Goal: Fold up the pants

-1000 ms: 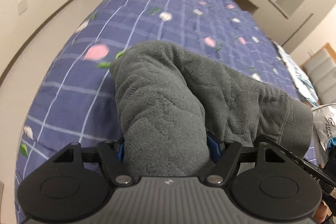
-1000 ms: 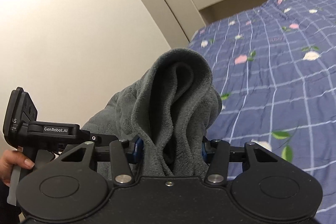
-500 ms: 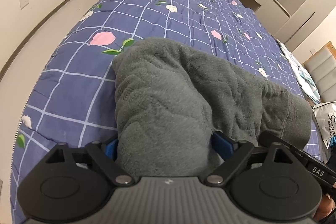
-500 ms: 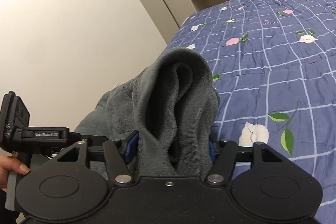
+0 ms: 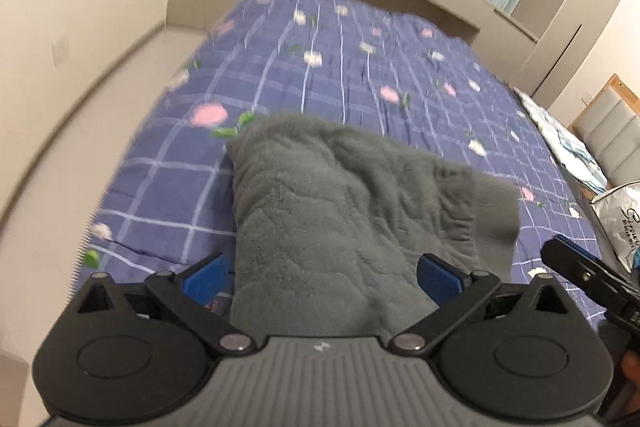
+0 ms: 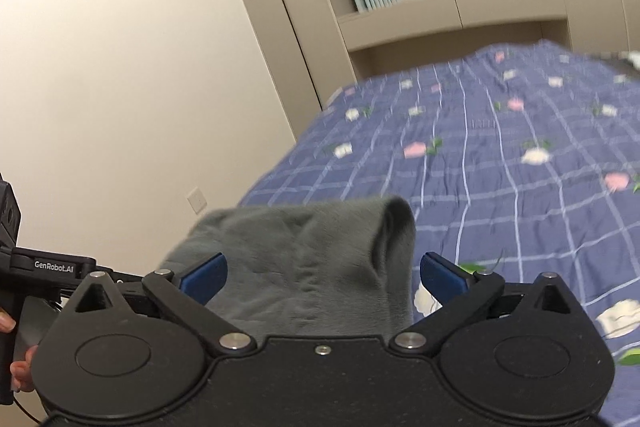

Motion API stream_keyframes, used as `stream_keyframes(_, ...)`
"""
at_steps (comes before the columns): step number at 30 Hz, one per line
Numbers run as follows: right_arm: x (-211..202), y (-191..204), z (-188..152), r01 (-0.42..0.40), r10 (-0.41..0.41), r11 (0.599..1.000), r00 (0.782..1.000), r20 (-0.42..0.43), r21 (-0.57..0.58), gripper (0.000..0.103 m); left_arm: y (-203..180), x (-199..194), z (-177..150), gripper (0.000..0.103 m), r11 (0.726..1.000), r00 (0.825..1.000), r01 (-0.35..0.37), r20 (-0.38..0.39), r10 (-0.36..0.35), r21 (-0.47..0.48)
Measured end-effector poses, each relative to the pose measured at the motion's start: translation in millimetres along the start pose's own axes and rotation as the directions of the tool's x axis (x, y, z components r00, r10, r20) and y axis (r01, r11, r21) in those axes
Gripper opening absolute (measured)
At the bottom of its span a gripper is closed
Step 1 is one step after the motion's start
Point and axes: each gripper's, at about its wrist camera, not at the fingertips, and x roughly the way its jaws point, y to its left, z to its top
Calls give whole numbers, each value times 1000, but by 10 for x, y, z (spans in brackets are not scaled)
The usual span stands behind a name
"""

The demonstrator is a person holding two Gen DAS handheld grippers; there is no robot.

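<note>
Pants (image 5: 344, 223) folded on bed (image 5: 352, 75), claws spread

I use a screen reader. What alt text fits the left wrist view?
Folded grey pants lie on a blue checked floral bedspread, between the open left gripper whose blue pads stand clear of the cloth. Its jaws have just been opening.
</note>
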Motion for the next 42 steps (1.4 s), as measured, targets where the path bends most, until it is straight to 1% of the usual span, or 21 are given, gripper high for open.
stream_keyframes(3, -269, 136, -42, 3, -2, 1000, 999, 46, -20, 103, -119, -325, -142, 102, 997, 993, -52, 105, 46, 50)
stream_keyframes(5, -466, 226, -100, 4, -2, 1000, 997, 74, -30, 103, -208, -522, -268, 102, 991, 983, -93, 167, 76, 93)
stream_keyframes(7, -669, 328, -189, 17, -12, 999, 994, 105, -43, 103, -301, -688, -426, 102, 981, 967, -141, 229, 107, 135)
stream_keyframes(10, -932, 449, -359, 39, -29, 997, 990, 141, -70, 103, -402, -874, -686, 102, 965, 941, -202, 305, 144, 168)
stream_keyframes(13, -1149, 528, -566, 57, -44, 995, 987, 157, -79, 103, -457, -1003, -960, 102, 954, 918, -250, 354, 178, 167)
stream_keyframes(15, -1283, 555, -710, 72, -60, 995, 984, 165, -71, 103, -472, -1077, -1129, 102, 950, 905, -266, 381, 187, 164)
stream_keyframes(18, -1471, 601, -933, 107, -93, 992, 979, 183, -69, 103, -496, -1178, -1371, 102, 948, 891, -275, 412, 189, 160)
stream_keyframes(21, -1603, 655, -1114, 136, -116, 987, 972, 204, -85, 103, -496, -1227, -1540, 102, 951, 889, -273, 417, 189, 149)
stream_keyframes(24, -1747, 713, -1289, 157, -129, 982, 964, 231, -108, 103, -444, -1266, -1701, 102, 953, 882, -276, 427, 198, 128)
stream_keyframes(27, -1816, 749, -1395, 173, -139, 976, 961, 238, -130, 103, -400, -1305, -1829, 102, 956, 886, -270, 417, 200, 115)
stream_keyframes(31, -1874, 732, -1473, 176, -142, 976, 961, 237, -127, 103, -408, -1335, -1938, 102, 949, 886, -286, 414, 210, 130)
stream_keyframes(34, -1882, 716, -1479, 186, -154, 975, 959, 236, -120, 103, -425, -1342, -1988, 103, 950, 890, -281, 407, 204, 139)
stream_keyframes(42, -1866, 715, -1535, 189, -160, 975, 963, 215, -120, 103, -467, -1299, -2010, 103, 943, 893, -292, 398, 209, 159)
